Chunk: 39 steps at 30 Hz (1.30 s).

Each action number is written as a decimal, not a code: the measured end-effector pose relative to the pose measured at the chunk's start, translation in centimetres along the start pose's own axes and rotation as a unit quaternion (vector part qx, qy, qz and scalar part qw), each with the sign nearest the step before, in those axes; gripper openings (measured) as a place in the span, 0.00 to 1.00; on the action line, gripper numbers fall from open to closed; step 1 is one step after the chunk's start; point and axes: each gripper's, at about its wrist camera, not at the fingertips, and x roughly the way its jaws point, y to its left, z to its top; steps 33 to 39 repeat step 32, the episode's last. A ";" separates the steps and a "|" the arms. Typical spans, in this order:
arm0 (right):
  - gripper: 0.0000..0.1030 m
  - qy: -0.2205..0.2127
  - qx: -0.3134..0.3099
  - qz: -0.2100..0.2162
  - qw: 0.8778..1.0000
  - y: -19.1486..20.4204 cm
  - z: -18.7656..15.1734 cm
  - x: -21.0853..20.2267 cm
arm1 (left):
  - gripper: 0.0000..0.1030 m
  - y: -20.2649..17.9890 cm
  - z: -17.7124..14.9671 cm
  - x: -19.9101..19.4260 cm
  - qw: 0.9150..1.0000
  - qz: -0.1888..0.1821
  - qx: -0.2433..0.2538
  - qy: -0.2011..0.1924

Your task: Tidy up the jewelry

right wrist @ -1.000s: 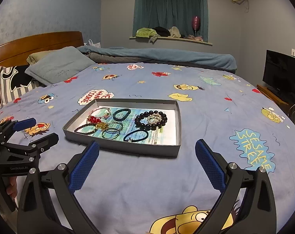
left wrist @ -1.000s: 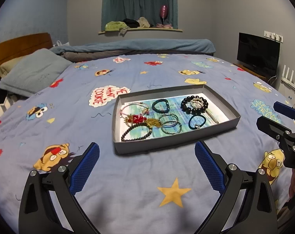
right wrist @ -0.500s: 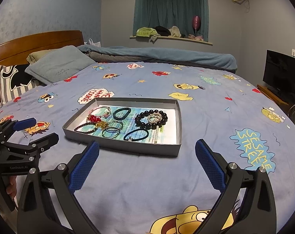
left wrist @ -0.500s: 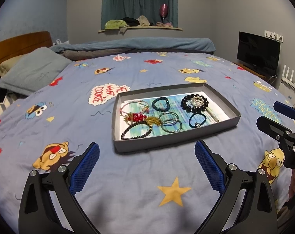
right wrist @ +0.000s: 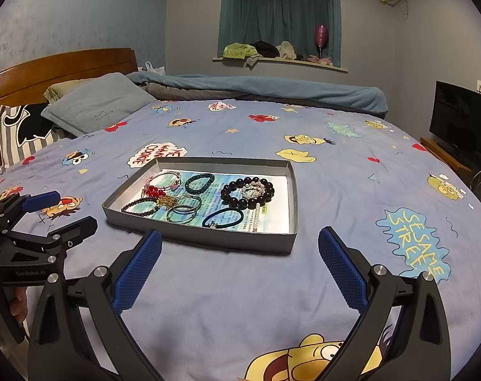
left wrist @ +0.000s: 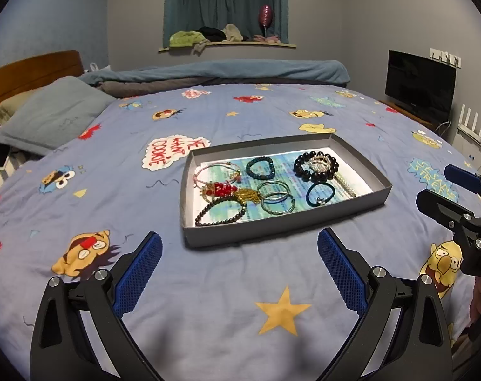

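Note:
A shallow grey tray [left wrist: 272, 227] lies on the bed and also shows in the right wrist view [right wrist: 227, 241]. It holds several pieces of jewelry: a black bead bracelet [left wrist: 304, 168], a teal bead bracelet [left wrist: 259, 168], metal bangles [left wrist: 277, 198], a dark hair tie [left wrist: 320, 193], a red and gold piece [left wrist: 227, 190] and a dark bead strand [left wrist: 220, 212]. My left gripper [left wrist: 239, 266] is open and empty, just short of the tray's near wall. My right gripper [right wrist: 240, 265] is open and empty, also just short of the tray.
The bed has a blue cartoon sheet [left wrist: 208, 301]. Pillows [left wrist: 50, 114] and a wooden headboard [right wrist: 59, 70] are at the left, a rolled blanket [left wrist: 224, 73] at the far edge. A TV [left wrist: 420, 79] stands at the right.
Both views have crept slightly; the tray sits a touch lower and nearer in the frames. Both grippers stay open and the jewelry has not moved.

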 end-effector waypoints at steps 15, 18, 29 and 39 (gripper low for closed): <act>0.95 0.005 -0.001 0.000 1.000 0.1 0.1 0.2 | 0.95 0.0 0.0 0.1 1.000 0.001 0.001 0.002; 0.95 0.005 -0.002 0.000 1.000 0.1 0.1 0.1 | 0.95 0.2 -0.1 0.1 1.000 0.007 0.001 0.000; 0.95 0.008 -0.002 -0.003 1.000 0.2 0.0 0.5 | 0.95 0.9 -0.2 1.0 1.000 0.006 -0.001 0.017; 0.95 0.015 0.003 -0.002 1.000 0.0 -0.1 1.0 | 0.95 1.7 0.1 1.4 1.000 0.001 -0.009 0.022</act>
